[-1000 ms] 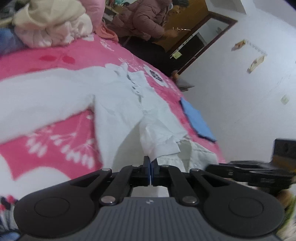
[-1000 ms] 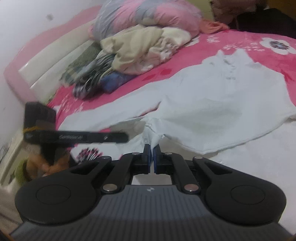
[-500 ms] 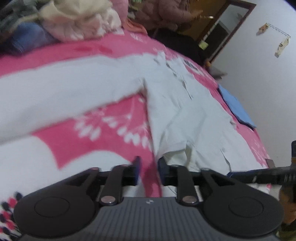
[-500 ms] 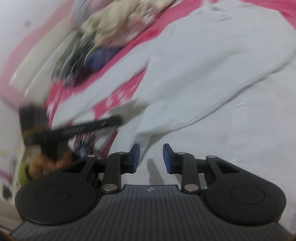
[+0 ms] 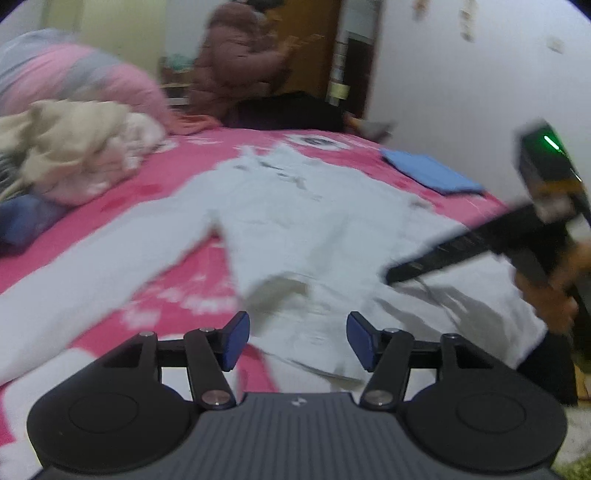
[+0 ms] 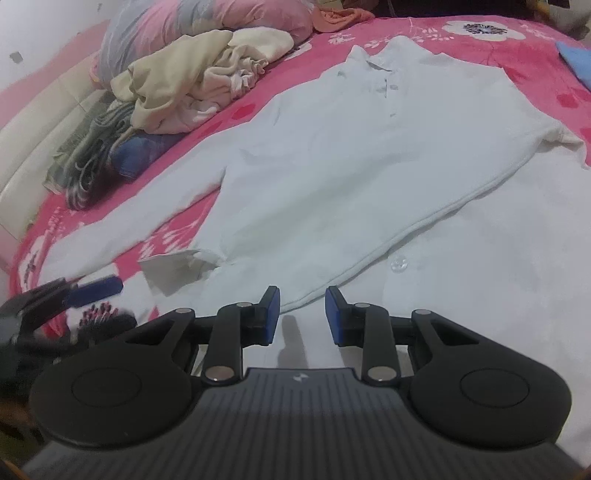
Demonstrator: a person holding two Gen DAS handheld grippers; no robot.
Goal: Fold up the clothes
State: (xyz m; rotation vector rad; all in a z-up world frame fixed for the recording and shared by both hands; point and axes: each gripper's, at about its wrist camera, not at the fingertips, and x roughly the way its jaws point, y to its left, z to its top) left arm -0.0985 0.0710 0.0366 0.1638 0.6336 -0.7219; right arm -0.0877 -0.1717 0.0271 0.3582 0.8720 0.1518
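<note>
White shirt spread flat on the pink bed.
I hold the left gripper and the right gripper spread wide, both empty, at its hem.

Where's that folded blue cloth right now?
The blue cloth lies on the pink bedspread, right of the white shirt collar in the left wrist view; in the right wrist view it shows only at the upper right edge.

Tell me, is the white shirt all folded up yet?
Not yet. The white shirt lies spread flat on the pink bed, so laying it out looks done. Nothing is in hand: the left hand-held gripper and right hand-held gripper are both open. All the folding is left, plus the clothes pile.
</note>
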